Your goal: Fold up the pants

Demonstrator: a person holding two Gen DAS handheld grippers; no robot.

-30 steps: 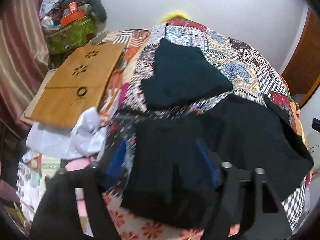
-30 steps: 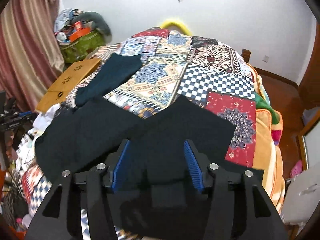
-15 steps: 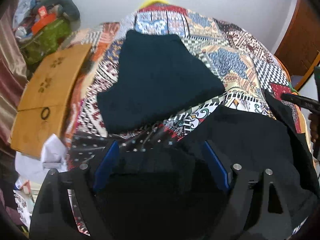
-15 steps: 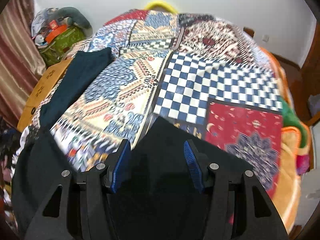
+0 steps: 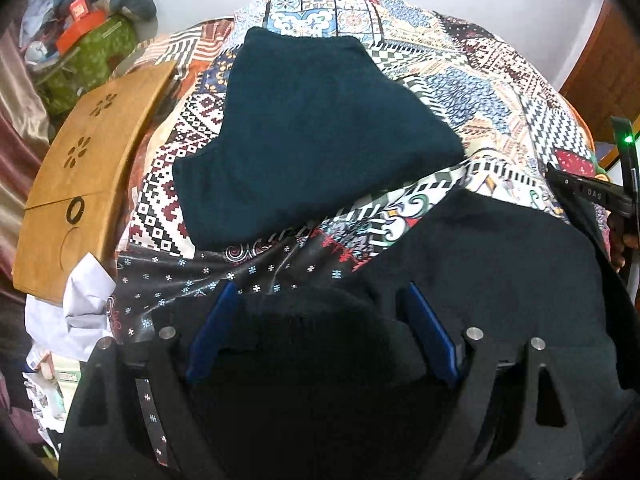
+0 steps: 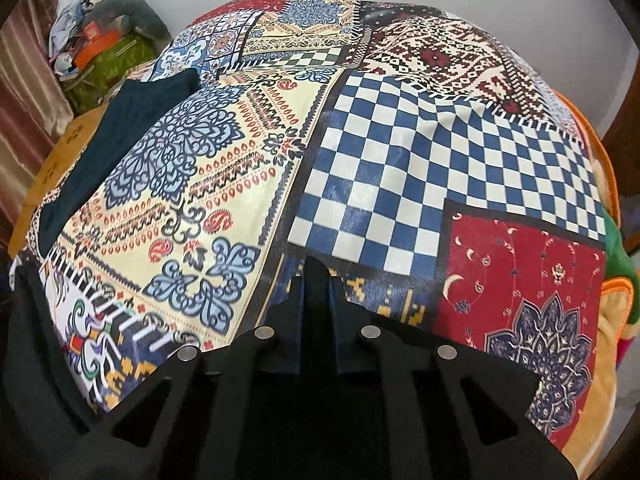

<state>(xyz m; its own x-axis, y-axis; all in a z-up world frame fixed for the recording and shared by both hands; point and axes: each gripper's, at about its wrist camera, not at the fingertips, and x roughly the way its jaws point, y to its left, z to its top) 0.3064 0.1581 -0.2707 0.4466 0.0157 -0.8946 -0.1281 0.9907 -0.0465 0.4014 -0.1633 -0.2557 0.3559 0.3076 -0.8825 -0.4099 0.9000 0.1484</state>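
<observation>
Black pants (image 5: pixel 492 264) are seen spread across the near edge of a bed covered by a patchwork bedspread (image 6: pixel 400 168), with a second, dark teal garment (image 5: pixel 320 136) laid flat farther up the bed. The left claw (image 5: pixel 320 316) is held wide over a bunched part of the black fabric, its blue pads (image 5: pixel 428 332) standing clear on either side with the cloth between them but not pinched; its jaws have just been opening. The right claw (image 6: pixel 318 276) is shown drawn tight, its jaws having just been closing, and a thin fold of the black pants is clamped upright between its fingers, above the checked and red panels of the bedspread. In the left wrist view, the other tool and part of a hand (image 5: pixel 622 236) are visible at the right edge. A wooden lap desk (image 5: pixel 84 176) is seen at the bed's left side, with a green bag (image 5: pixel 92 60) piled with clutter behind it and white cloth (image 5: pixel 84 304) below.
</observation>
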